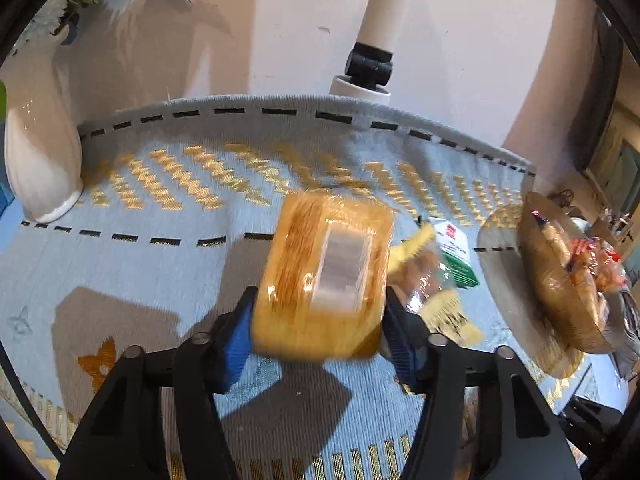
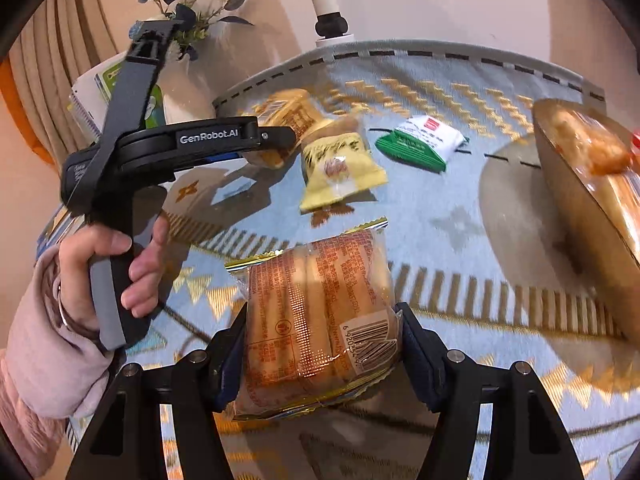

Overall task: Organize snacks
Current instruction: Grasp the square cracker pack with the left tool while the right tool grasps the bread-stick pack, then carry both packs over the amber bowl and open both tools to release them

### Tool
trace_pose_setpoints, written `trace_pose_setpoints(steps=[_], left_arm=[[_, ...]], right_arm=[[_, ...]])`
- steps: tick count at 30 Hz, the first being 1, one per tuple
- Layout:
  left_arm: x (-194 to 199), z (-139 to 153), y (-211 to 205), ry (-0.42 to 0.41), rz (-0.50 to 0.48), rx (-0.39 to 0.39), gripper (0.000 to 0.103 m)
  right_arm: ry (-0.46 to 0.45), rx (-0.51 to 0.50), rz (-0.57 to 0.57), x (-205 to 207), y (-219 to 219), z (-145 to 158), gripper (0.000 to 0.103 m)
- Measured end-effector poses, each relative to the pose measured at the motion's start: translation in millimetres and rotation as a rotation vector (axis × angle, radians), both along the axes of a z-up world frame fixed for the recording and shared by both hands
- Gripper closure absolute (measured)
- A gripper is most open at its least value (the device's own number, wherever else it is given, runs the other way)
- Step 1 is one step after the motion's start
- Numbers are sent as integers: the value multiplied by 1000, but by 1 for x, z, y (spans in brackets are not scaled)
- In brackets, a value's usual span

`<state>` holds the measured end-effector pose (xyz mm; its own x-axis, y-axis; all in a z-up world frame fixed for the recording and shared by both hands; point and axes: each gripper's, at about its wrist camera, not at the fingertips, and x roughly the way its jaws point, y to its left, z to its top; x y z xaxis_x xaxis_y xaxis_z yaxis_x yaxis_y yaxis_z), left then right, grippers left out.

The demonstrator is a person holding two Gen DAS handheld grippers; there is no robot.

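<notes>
Since both packs are already up off the cloth, I'd guess the plan is to carry them over to the basket where other snacks are piled, so each is pinched across its width to keep it from slipping. Closest in, the right tool [image 2: 320, 354] sits about half open, its pads pressed into the sides of a clear-wrapped bread pack [image 2: 318, 316] with a barcode facing up, held lifted over the patterned blue cloth [image 2: 440, 280] on the surface. Same story with the left tool [image 1: 318, 320]: jaws at a middling width, blue pads squeezing a blurry golden cake pack [image 1: 326, 276] with a shiny label strip. From the right side you can see a hand [image 2: 120, 264] in a pink sleeve wrapped around that left handle. Further out, a yellow snack bag [image 2: 340, 168] and a green-and-white packet [image 2: 420, 142] lie flat on the cloth, near each other, probably next in line. Off to the right, the tan basket [image 2: 576, 216] already has wrapped stuff in it. At the far edge stand a white vase [image 1: 40, 152] with flowers and a white post [image 1: 380, 12] against the wall.
</notes>
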<state>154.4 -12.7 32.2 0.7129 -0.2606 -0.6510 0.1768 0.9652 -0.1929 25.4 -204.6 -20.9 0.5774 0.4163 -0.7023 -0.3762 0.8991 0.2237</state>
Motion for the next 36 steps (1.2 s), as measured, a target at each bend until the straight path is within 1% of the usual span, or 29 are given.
trace_pose_setpoints(steps=[2, 3, 4, 5, 7, 8, 10, 13, 14, 17, 19, 22, 23, 27, 29, 31, 32, 33, 34, 35, 36], left_arm=[[10, 3, -2, 6, -3, 2, 40], [14, 3, -6, 9, -14, 12, 44], [15, 1, -11, 7, -9, 42, 49], [16, 0, -19, 5, -11, 110, 50], [9, -1, -27, -13, -8, 167, 51], [6, 1, -28, -9, 2, 176, 51], [0, 12, -26, -5, 15, 171, 51], [-7, 43, -30, -40, 11, 169, 51], [-11, 59, -35, -63, -1, 164, 51], [-17, 101, -61, -122, -62, 137, 51], [-16, 122, -80, -137, -103, 127, 51], [-6, 138, -111, -124, -162, 87, 51], [0, 144, -128, -116, -192, 71, 51], [15, 148, -180, -105, -283, 52, 51], [25, 144, -206, -72, -333, 29, 51], [34, 134, -229, -39, -371, 15, 51], [37, 130, -240, -21, -383, 14, 50], [44, 123, -250, 6, -396, 16, 48], [48, 119, -257, 27, -405, 22, 35], [55, 112, -267, 64, -413, 40, 28], [56, 109, -270, 73, -402, 57, 25]], right_arm=[[2, 6, -12, 2, -4, 1, 38], [4, 10, -19, 2, -9, 3, 38], [5, 14, -25, 1, -12, 6, 38], [6, 19, -31, 1, -14, 7, 38], [16, 42, -45, 1, -23, 12, 38], [22, 64, -46, 1, -28, 16, 38], [22, 114, -46, 7, -36, 27, 38], [-14, 203, -58, 19, -59, 62, 38], [-34, 224, -67, 21, -68, 75, 38], [-90, 234, -110, 31, -95, 113, 38], [-129, 228, -163, 38, -119, 137, 38], [-149, 248, -247, 51, -160, 159, 38], [-152, 249, -285, 56, -178, 165, 38], [-129, 263, -399, 81, -231, 167, 38], [-104, 269, -448, 92, -255, 161, 38], [-79, 262, -471, 96, -267, 153, 38], [-52, 259, -480, 102, -273, 146, 36], [-30, 254, -487, 107, -277, 141, 32], [-8, 246, -498, 111, -280, 136, 27], [9, 238, -517, 113, -285, 131, 14], [14, 238, -539, 112, -289, 127, 9]])
